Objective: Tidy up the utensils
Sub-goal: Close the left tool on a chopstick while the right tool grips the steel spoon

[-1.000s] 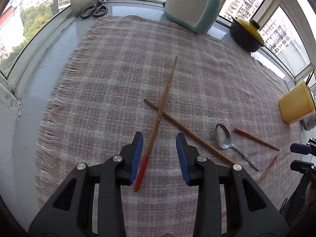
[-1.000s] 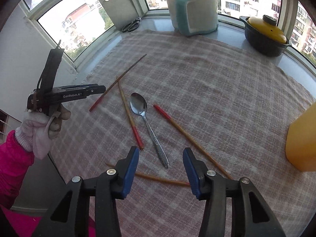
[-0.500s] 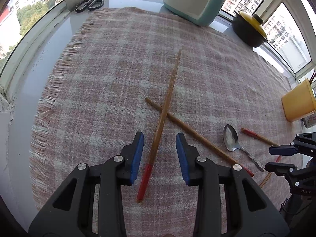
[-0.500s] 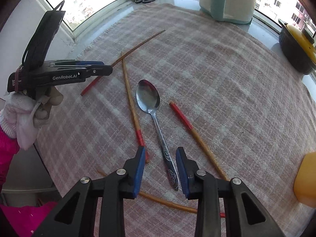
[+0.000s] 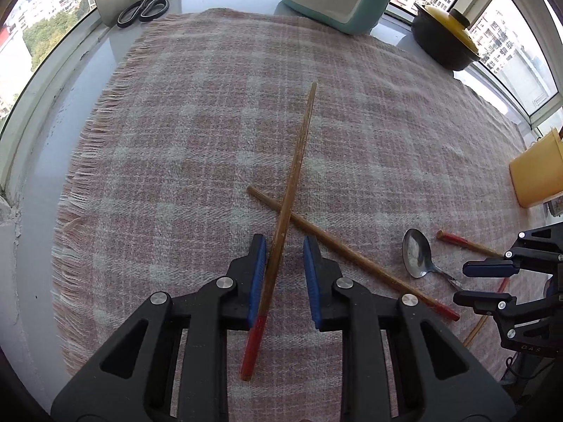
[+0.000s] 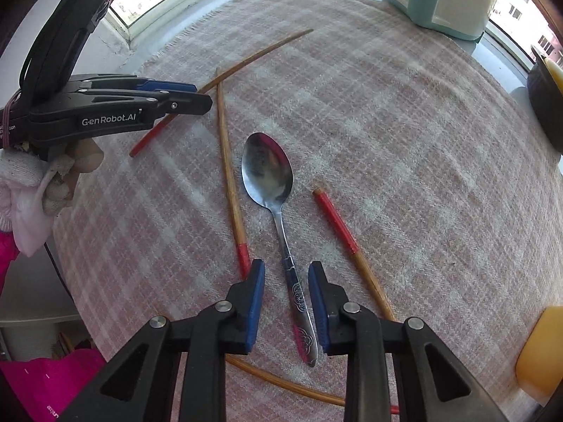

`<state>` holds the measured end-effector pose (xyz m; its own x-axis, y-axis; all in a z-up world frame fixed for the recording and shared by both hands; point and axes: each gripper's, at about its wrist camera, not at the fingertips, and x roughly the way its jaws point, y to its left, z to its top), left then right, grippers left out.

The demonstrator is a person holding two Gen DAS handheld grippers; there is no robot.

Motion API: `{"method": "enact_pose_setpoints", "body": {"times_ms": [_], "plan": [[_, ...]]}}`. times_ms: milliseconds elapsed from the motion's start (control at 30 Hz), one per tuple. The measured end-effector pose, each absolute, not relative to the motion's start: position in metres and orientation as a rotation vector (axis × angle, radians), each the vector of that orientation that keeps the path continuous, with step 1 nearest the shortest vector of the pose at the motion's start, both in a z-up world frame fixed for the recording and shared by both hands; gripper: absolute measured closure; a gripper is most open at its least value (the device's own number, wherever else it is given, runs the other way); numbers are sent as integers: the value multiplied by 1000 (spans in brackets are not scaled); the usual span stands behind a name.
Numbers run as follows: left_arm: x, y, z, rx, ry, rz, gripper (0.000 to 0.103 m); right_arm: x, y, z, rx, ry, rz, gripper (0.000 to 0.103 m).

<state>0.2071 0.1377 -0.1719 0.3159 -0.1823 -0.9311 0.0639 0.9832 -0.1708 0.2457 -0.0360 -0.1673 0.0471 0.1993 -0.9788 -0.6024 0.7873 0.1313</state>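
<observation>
Chopsticks of brown wood with red-painted ends lie scattered on the pink plaid cloth (image 5: 197, 147) over the table. One red-tipped wooden chopstick (image 5: 292, 190) runs lengthwise between the spread left claw (image 5: 283, 277), red end nearest, crossing another. The shiny metal spoon (image 6: 278, 207) points bowl-away, its embossed handle between the spread right claw (image 6: 285, 302).

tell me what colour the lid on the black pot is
Yellow. The lid on the pot shows best in the left wrist view.
</observation>
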Motion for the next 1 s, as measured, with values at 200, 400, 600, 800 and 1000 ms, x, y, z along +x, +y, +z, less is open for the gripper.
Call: {"method": "enact_pose_setpoints", "body": {"times_ms": [200, 400, 600, 800, 1000], "plan": [[208, 141, -173, -120, 1237, -154, 96, 254, -25, -174, -396, 1405, 633, 79], [207, 143, -173, -129, 1236, -153, 97, 262, -8, -180, -427, 1411, 638, 79], [204, 147, -172, -168, 1232, -153, 99, 268, 8, -185, -485, 1421, 639, 82], [198, 146, -171, -181, 1224, -153, 99, 271, 31, -191, -546, 1416, 631, 99], [192, 151, -168, -218, 1213, -150, 99, 271, 28, -192, -506, 1413, 634, 101]]}}
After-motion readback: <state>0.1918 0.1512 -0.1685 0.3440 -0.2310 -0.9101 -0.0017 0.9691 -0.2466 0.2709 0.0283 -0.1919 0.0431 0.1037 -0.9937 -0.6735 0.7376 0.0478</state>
